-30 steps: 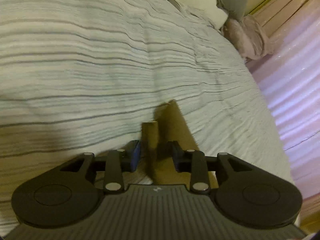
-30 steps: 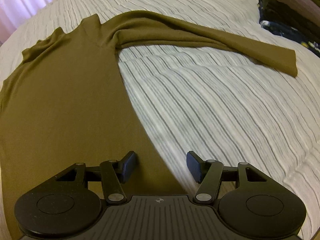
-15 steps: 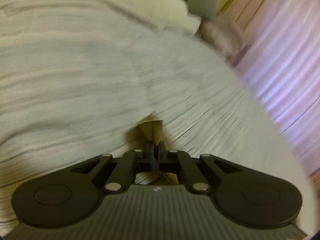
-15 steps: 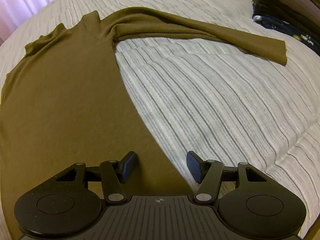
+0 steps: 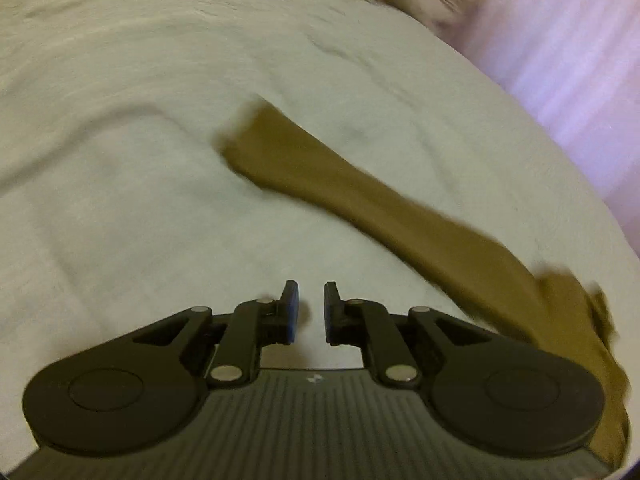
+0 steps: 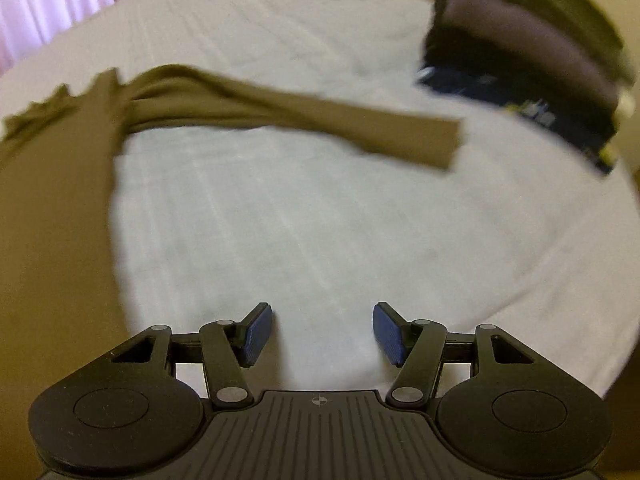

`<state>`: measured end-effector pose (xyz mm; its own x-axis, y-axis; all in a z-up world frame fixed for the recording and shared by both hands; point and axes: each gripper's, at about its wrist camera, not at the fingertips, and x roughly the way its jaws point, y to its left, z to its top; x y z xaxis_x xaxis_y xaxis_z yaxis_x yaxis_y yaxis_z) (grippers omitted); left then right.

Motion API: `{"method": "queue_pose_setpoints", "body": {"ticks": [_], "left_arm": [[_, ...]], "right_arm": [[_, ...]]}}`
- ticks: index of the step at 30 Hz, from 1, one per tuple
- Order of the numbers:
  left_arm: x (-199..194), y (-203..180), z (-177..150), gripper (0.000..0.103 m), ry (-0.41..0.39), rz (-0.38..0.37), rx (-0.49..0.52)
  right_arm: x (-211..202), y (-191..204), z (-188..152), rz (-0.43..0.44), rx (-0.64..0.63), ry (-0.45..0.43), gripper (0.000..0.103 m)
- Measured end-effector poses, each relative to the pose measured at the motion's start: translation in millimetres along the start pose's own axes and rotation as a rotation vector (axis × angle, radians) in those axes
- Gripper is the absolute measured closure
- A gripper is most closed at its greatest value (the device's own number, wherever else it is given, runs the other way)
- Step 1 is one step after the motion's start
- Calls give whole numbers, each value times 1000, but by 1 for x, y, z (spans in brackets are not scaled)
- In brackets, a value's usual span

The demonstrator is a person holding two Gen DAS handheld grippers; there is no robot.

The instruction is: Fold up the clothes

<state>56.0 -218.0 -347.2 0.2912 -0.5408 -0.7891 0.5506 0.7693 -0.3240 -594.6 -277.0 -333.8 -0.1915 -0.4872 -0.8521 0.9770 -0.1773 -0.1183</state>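
— That's a bed under a pale, ribbed white bedspread (image 5: 160, 200), isn't it, with pinkish curtains (image 5: 580, 60) off at about two o'clock from the left-hand camera?

— Yes. And the long-sleeved olive-brown knit top (image 6: 52, 220) lies flat on the spread. From the right-hand camera its body fills the nine o'clock side, and one sleeve (image 6: 320, 120) runs out flat toward two o'clock, its cuff ending just short of a stack of folded dark clothes (image 6: 540, 60).

— The other sleeve?

— From the left-hand camera it (image 5: 360, 196) stretches from four o'clock up toward the middle, cuff lying loose on the bedspread.

— Is the left gripper (image 5: 311, 308) pinching it?

— No. Its dark padded jaws stand a narrow gap apart and are opening, with only white bedspread between them; the sleeve lies well off at about two o'clock from the tips.

— And the right gripper (image 6: 322, 334)?

— Spread wide, nothing between the blue pads, over bare bedspread with the top's body off at nine o'clock. Both pictures are blurred.
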Motion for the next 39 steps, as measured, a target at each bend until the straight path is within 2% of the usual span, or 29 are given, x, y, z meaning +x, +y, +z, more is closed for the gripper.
{"method": "queue_pose_setpoints", "body": {"ticks": [4, 7, 9, 11, 12, 13, 14, 16, 17, 19, 22, 23, 24, 25, 26, 29, 32, 33, 34, 35, 39], "left_arm": [[-4, -63, -49, 95, 104, -127, 37], [-2, -112, -87, 95, 165, -203, 78], [1, -141, -106, 95, 194, -230, 127], [3, -165, -122, 95, 216, -245, 170], [5, -175, -128, 95, 224, -249, 186], [2, -182, -135, 95, 230, -249, 195], [2, -188, -138, 95, 232, -249, 201], [1, -197, -142, 95, 230, -244, 215], [0, -202, -144, 95, 229, -242, 221], [2, -209, -145, 95, 231, -237, 221], [6, -217, -150, 95, 243, -238, 203], [4, -221, -152, 95, 248, -242, 201], [3, -224, -154, 95, 253, -245, 200], [2, -227, -156, 95, 256, -247, 209], [2, -230, -158, 95, 258, -249, 218], [1, -233, -162, 95, 263, -244, 243], [2, -228, -162, 95, 271, -221, 226], [3, -226, -162, 95, 273, -212, 216], [3, -223, -162, 95, 278, -206, 198], [4, -222, -162, 95, 282, -205, 187], [6, -219, -164, 95, 294, -201, 156]], "right_arm": [[10, -19, 15, -97, -301, -140, 43], [30, -25, 29, -125, -516, -206, 43], [50, -29, 37, -131, -654, -222, 43], [75, -35, 40, -112, -803, -188, 44], [83, -38, 40, -99, -868, -180, 51], [89, -42, 42, -56, -930, -159, 99], [90, -48, 50, -5, -954, -135, 103], [81, -67, 82, 99, -826, -132, 103], [77, -82, 103, 149, -698, -141, 103], [72, -120, 150, 236, -364, -167, 103], [94, -181, 191, 297, 168, -99, 103], [104, -196, 196, 302, 298, -52, 95], [111, -204, 193, 294, 368, -4, 82], [116, -210, 187, 283, 422, 34, 51], [118, -215, 179, 280, 467, 44, 32], [118, -228, 147, 326, 605, 49, 32], [124, -240, 115, 454, 817, 69, 32], [128, -242, 112, 490, 857, 71, 34], [133, -244, 112, 520, 887, 70, 44], [137, -243, 112, 538, 911, 70, 49], [168, -239, 121, 522, 1011, 57, 49]]}}
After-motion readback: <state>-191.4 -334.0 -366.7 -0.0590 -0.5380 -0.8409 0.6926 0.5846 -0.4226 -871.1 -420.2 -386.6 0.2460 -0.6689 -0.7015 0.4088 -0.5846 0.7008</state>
